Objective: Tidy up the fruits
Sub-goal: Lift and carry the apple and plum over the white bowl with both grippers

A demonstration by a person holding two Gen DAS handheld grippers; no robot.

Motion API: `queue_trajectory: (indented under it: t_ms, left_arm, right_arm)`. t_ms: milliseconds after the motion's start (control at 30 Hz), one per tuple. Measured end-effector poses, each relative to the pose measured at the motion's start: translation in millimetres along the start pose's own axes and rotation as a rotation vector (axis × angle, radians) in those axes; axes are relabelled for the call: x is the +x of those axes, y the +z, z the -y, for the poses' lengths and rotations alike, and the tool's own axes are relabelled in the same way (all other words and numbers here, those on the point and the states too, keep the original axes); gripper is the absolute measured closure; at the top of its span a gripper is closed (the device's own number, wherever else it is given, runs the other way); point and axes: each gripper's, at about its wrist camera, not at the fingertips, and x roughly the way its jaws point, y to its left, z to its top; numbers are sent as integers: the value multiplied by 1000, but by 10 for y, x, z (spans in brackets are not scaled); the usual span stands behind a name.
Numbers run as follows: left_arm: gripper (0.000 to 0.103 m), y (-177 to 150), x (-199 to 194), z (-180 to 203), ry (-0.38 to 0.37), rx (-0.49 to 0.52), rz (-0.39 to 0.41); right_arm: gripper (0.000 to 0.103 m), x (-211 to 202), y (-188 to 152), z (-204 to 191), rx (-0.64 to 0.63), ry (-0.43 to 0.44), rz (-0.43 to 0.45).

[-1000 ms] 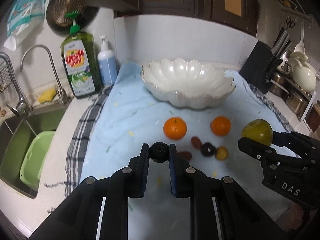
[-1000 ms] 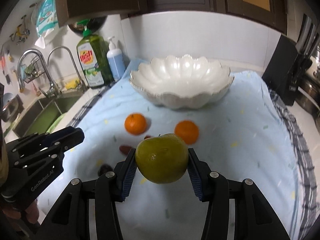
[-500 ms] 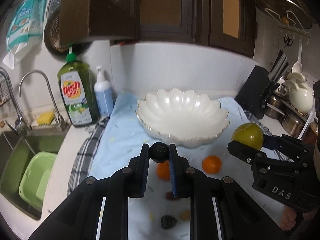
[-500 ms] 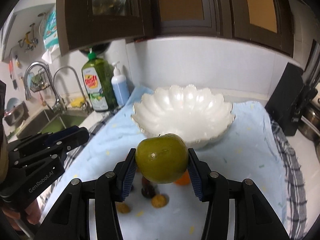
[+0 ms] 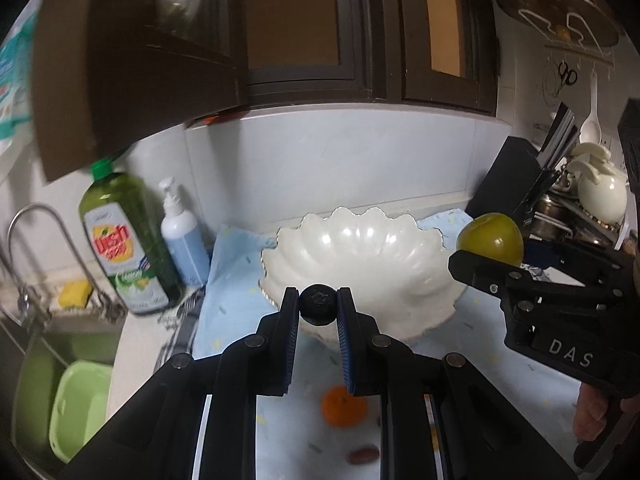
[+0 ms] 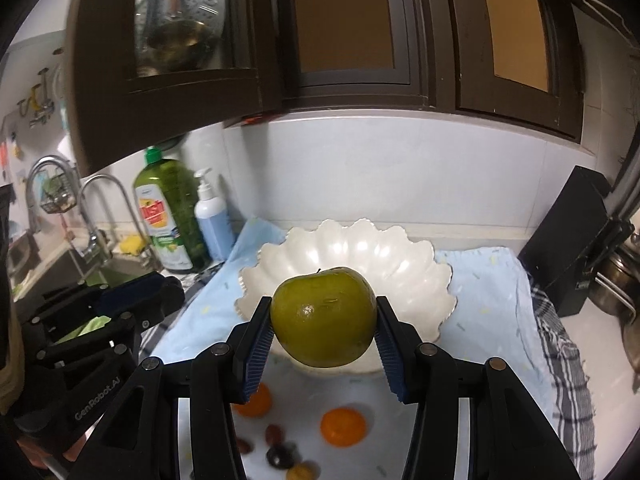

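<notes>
My left gripper (image 5: 318,306) is shut on a small dark round fruit (image 5: 318,305) and holds it in the air at the near rim of the white scalloped bowl (image 5: 360,252). My right gripper (image 6: 324,320) is shut on a green apple (image 6: 324,316), raised in front of the same bowl (image 6: 400,256); the apple also shows in the left wrist view (image 5: 490,238). Below, on the light blue cloth (image 6: 480,292), lie two oranges (image 6: 343,426) (image 6: 256,402) and several small dark and yellow fruits (image 6: 282,456). The bowl looks empty.
A green dish soap bottle (image 5: 124,244) and a blue pump bottle (image 5: 182,236) stand left of the bowl by the sink (image 5: 52,364). A black knife block (image 6: 568,248) and pots stand on the right. Dark cabinets (image 6: 320,40) hang above.
Both grippers rose and moved forward toward the bowl with their fruit still held. The fruits on the cloth dropped to the bottom of both views.
</notes>
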Motion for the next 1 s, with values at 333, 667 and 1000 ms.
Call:
queue_trajectory:
  t_ms: [333,667,1000]
  left_arm:
    - [83,386,676,6,-33,16,-73]
    - [83,549,1417,47,-47,15,-186]
    - [83,521,1964,15,-65,1,-298]
  right_arm:
    - [53,560,295,240,-17,-33,-62]
    - [53,1292,424,531,-17,-12,-176]
    - [53,1920,358,690,-4,36,-330]
